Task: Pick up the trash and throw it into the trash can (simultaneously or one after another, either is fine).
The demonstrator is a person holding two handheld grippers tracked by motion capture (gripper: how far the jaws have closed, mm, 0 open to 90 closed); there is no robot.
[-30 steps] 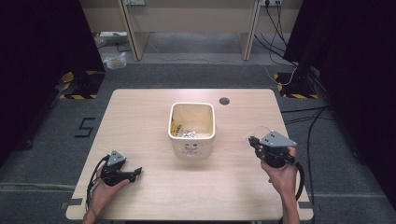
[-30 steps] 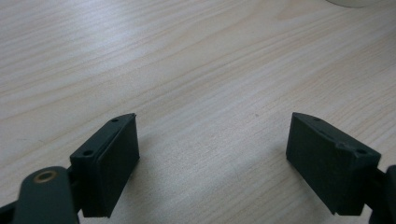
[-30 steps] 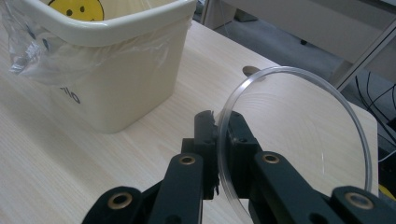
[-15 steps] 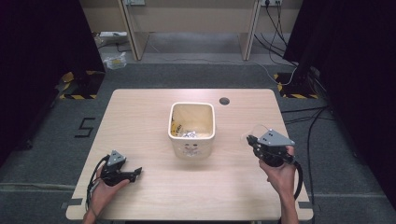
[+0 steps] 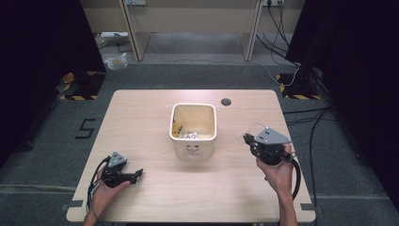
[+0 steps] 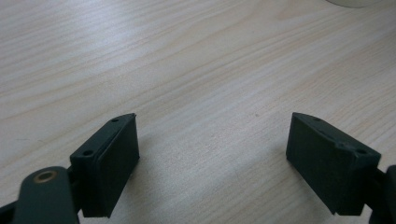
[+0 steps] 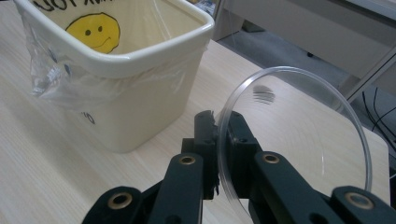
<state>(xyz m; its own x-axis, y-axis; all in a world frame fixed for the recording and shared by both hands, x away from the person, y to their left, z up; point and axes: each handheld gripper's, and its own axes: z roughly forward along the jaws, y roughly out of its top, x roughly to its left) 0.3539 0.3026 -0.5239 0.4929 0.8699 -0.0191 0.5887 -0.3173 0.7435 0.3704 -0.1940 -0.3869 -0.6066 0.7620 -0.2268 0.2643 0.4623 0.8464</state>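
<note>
A lab recording bay — black curtains, hazard-taped stand feet, floor cables, carpet.

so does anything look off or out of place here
Nothing stands out. The bin stands upright with its liner in place, the right gripper is shut on a clear plastic disc, and the left gripper rests open.

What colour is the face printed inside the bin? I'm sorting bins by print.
Yellow with black features, on the cream bin; clearest in the right gripper view.

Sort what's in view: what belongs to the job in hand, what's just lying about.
In the job:
- clear round dish, clamped in the right gripper
- cream bin with plastic liner

Lying about:
- left gripper, open, holding nothing
- cable hole in the table
</note>
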